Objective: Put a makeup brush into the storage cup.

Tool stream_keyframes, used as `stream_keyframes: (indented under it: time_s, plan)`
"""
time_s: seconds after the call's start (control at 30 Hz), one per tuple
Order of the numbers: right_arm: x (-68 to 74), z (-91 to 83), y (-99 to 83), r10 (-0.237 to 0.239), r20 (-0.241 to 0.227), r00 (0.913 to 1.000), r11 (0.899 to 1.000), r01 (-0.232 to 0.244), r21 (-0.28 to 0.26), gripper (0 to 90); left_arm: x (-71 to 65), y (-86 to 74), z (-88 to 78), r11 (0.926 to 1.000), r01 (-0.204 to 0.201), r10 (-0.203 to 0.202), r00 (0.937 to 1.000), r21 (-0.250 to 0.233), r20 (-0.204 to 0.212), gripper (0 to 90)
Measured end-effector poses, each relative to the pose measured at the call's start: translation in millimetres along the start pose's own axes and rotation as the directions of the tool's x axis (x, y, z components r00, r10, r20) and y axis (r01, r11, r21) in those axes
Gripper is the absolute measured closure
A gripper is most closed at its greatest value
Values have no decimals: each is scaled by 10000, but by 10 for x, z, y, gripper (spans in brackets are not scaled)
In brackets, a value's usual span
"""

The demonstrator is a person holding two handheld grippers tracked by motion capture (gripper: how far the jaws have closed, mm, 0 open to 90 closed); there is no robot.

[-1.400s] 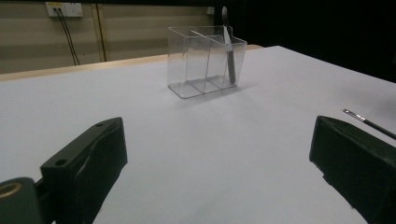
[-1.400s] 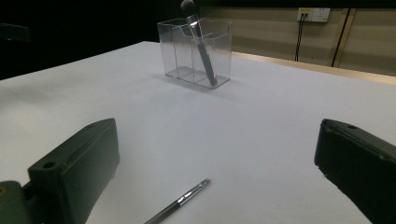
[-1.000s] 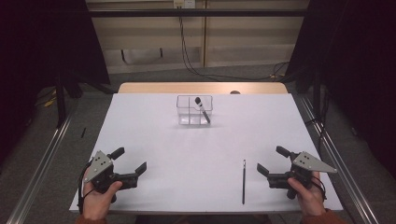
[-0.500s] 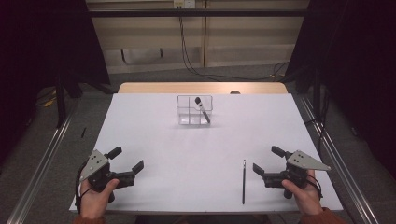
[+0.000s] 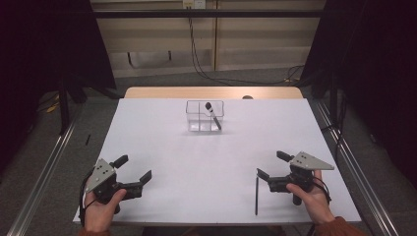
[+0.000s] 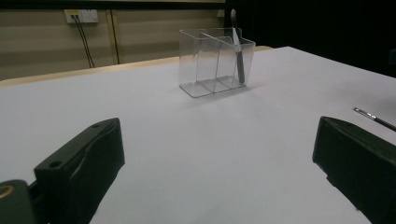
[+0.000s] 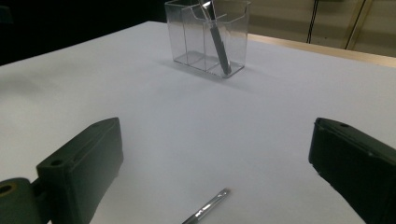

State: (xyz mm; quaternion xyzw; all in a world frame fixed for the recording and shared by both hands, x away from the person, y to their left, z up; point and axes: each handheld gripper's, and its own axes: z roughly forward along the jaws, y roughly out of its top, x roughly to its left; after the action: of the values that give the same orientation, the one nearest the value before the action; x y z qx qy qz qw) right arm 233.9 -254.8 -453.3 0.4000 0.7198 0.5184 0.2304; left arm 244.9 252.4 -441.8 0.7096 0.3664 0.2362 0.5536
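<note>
the thin dark pen (image 5: 256,195) lies lengthwise toward the clear organiser (image 5: 204,116), just left of the wide-open, empty right gripper (image 5: 270,169); the left gripper (image 5: 133,168), also open, sits well apart.

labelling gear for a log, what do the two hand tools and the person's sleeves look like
Both tongs, left and right, are black with two blocky jaws, a grey three-cornered plate on top and a black cable trailing. The sleeve at the right wrist is rust orange.

A: Non-task stuff? White counter (image 5: 162,142), black cables (image 5: 206,69) on the back wall.
B: Wall socket (image 6: 81,16) too (two cables hang from it), metal rails (image 5: 44,167) flanking the counter.
</note>
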Motion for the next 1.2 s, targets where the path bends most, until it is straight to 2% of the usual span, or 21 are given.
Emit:
stream_keyframes:
  time_s: [0.17, 0.27, 0.33, 0.4, 0.57, 0.73, 0.9, 1.0, 1.07, 1.1, 1.13, 1.2]
  plan:
    - [7, 100, 60, 5, 196, 9998, 9983, -16, 587, 34, 1, -22, 26, 9998, -65, 64, 10000, 177, 70, 22]
    - [4, 161, 90, -4, -46, 10000, 9953, 9, 966, 41, -7, -11, 27, 9998, -92, 90, 9999, 163, 120, 22]
    - [1, 213, 97, 113, 8, 9999, 9916, -113, 1285, 41, -11, -7, 30, 9998, -134, 132, 9998, 147, 172, 22]
    - [0, 243, 98, 28, 40, 10000, 9880, -34, 1547, 42, -16, -5, 31, 9997, -198, 196, 9997, 161, 148, 22]
    - [23, 280, 128, -219, -26, 9998, 9822, 220, 1864, 43, 4, -1, 29, 9998, -152, 149, 9997, 115, 187, 23]
    - [40, 315, 187, -196, -49, 9998, 9730, 202, 2299, 55, 7, 1, 23, 9998, -172, 170, 9997, 99, 153, 23]
    - [38, 357, 212, -389, 59, 9992, 9456, 349, 3233, 59, 8, -4, 29, 9995, -252, 250, 9996, 164, 156, 23]
    - [39, 381, 221, -475, -135, 9988, 9243, 491, 3785, 76, 14, 3, 39, 9994, -311, 309, 9994, 150, 124, 23]
    - [39, 388, 239, -467, -276, 9985, 9142, 539, 4016, 80, 17, -1, 40, 9993, -307, 304, 9994, 213, 137, 23]
    - [44, 393, 254, -474, -310, 9984, 9051, 560, 4216, 81, 18, -2, 40, 9994, -261, 257, 9995, 208, 157, 23]
    - [44, 395, 261, -465, -328, 9984, 9010, 561, 4302, 86, 19, -4, 39, 9995, -217, 213, 9996, 225, 157, 23]
    - [52, 406, 285, -530, -377, 9979, 8835, 645, 4639, 94, 18, -5, 40, 9994, -263, 260, 9996, 235, 108, 23]
